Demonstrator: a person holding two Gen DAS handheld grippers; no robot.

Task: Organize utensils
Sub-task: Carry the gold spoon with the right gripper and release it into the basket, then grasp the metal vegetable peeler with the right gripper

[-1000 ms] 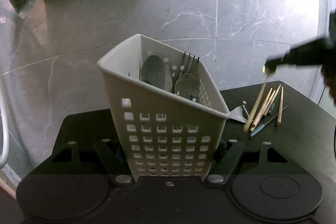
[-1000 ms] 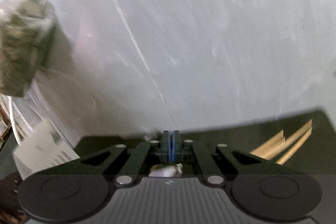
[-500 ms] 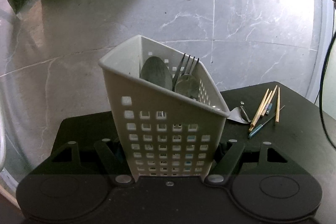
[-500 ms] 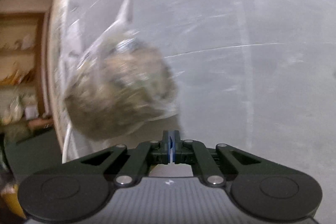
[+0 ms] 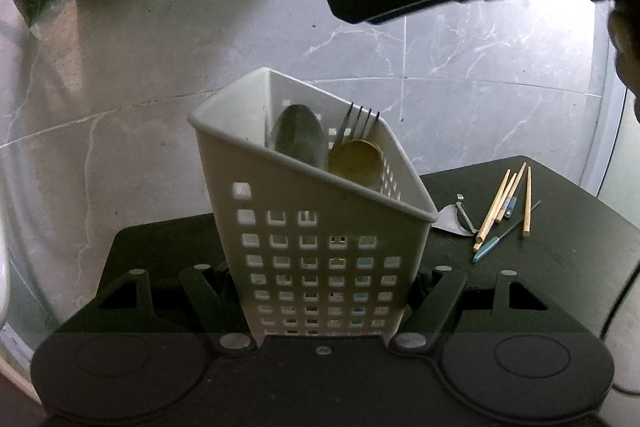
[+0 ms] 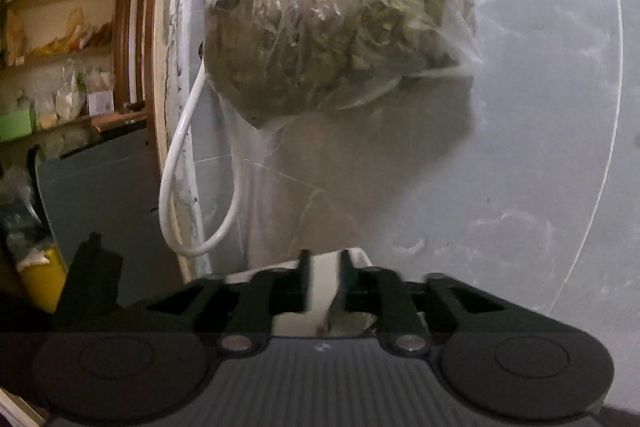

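Note:
A white perforated utensil basket [image 5: 320,247] stands tilted on the black table [image 5: 560,267], and my left gripper [image 5: 324,279] is shut on its lower sides. Inside it stand a large spoon [image 5: 298,139], a fork [image 5: 358,119] and a smaller spoon [image 5: 356,161]. My right gripper [image 5: 342,1] hovers above and to the right of the basket, its jaws opening. In the right wrist view the right gripper [image 6: 325,279] has nothing between its fingers, and the basket's white rim [image 6: 354,254] shows just beyond them. Loose wooden chopsticks [image 5: 500,207] lie on the table to the right.
A blue-handled thin tool [image 5: 486,253] and a metal utensil [image 5: 452,223] lie beside the chopsticks. A clear bag of greens [image 6: 332,27] hangs on the marble wall with a white cable [image 6: 180,155] looped beside it. Shelves [image 6: 60,27] stand far left.
The right gripper lifted a chopstick from the table, swung up and left over the basket, and its fingers have parted. The chopstick is no longer in sight. The left gripper and basket stayed still.

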